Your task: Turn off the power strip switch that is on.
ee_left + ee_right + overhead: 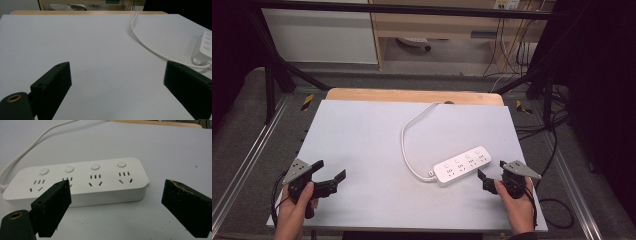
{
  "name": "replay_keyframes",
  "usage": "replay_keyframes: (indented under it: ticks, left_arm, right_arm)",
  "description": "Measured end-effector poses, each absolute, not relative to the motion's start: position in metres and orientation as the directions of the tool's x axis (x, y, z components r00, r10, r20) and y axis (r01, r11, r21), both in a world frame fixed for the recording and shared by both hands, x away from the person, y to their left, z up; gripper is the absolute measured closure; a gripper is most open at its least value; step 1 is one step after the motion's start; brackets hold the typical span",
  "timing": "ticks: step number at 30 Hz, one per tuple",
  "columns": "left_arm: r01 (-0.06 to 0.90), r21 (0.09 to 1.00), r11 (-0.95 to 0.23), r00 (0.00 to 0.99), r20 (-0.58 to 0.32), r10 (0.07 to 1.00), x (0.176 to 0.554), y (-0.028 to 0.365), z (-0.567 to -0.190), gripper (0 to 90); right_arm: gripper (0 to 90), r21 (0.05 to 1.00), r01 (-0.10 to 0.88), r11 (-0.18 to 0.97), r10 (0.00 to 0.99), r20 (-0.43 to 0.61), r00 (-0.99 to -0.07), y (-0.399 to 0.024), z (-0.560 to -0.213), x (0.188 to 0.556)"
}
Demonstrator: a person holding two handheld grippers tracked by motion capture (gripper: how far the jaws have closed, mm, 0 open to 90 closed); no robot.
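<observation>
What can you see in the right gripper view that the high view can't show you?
The right gripper view gives the power strip close up: four round buttons, the slots of each socket, and pale crumbs on the pad of the right tool.

The high view gives the whole scene: both hands, the left tool open over bare table, and the white cord looping back to the far edge.

Both show the white power strip lying flat on the grey table, with the right tool open beside it and not touching it.
</observation>
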State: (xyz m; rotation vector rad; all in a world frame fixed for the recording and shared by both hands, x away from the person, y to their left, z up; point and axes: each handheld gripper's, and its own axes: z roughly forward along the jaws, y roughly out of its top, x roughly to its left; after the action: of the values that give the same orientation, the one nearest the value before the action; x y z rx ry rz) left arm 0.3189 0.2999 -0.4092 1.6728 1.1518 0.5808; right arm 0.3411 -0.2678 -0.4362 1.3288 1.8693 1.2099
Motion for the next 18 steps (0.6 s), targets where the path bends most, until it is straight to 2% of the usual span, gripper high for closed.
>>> replay_keyframes:
  ticks: [9,14,18]
  left_arm:
    - [0.413,0.907,-0.078,0.445,-0.126,0.886,0.318,0.297,-0.409,7.5]
    - [0.412,0.908,-0.079,0.448,-0.126,0.885,0.318,0.297,-0.409,7.4]
    - [0.413,0.907,-0.079,0.448,-0.127,0.885,0.319,0.296,-0.409,7.4]
  right_arm:
    - [6.7,0.911,0.397,0.111,0.918,0.059,-0.393,-0.265,-0.425,0.336]
    - [5.1,0.914,0.394,0.093,0.921,0.071,-0.383,-0.264,-0.419,0.334]
    - [4.1,0.935,0.348,0.063,0.937,0.065,-0.344,-0.265,-0.412,0.332]
